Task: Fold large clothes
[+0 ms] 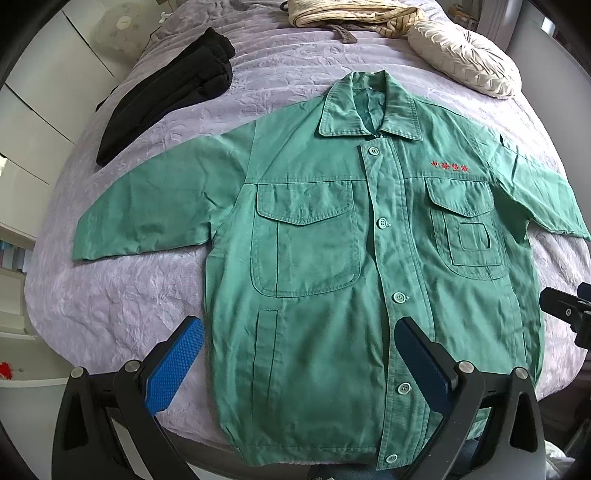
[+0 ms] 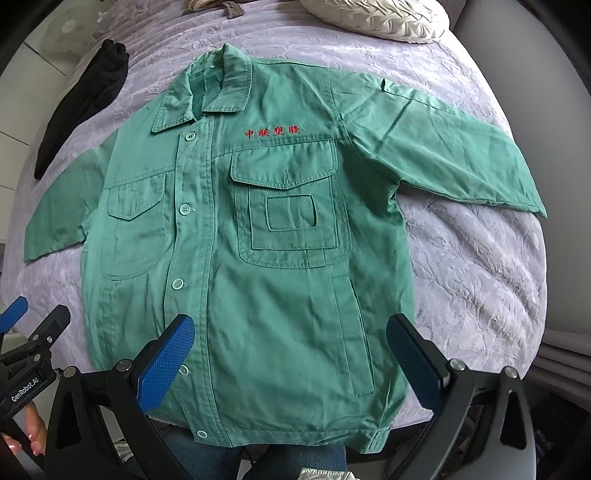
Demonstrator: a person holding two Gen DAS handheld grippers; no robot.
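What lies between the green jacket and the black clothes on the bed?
Only bare purple bedspread lies between the jacket and the black clothes; they do not touch. The left wrist view shows it best.

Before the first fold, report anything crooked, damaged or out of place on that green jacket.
Nothing serious stands out. The green jacket lies flat, face up and buttoned on the purple bedspread, sleeves spread. Only its collar looks rumpled. Both tongs, left and right, hover open above the hem.

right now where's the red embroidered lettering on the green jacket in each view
Left wrist view: red lettering sits right of centre, above the flapped chest pocket.
Right wrist view: red lettering sits upper centre, right of the collar.
Shared landmark: the cream pillow on the bed beyond the collar.
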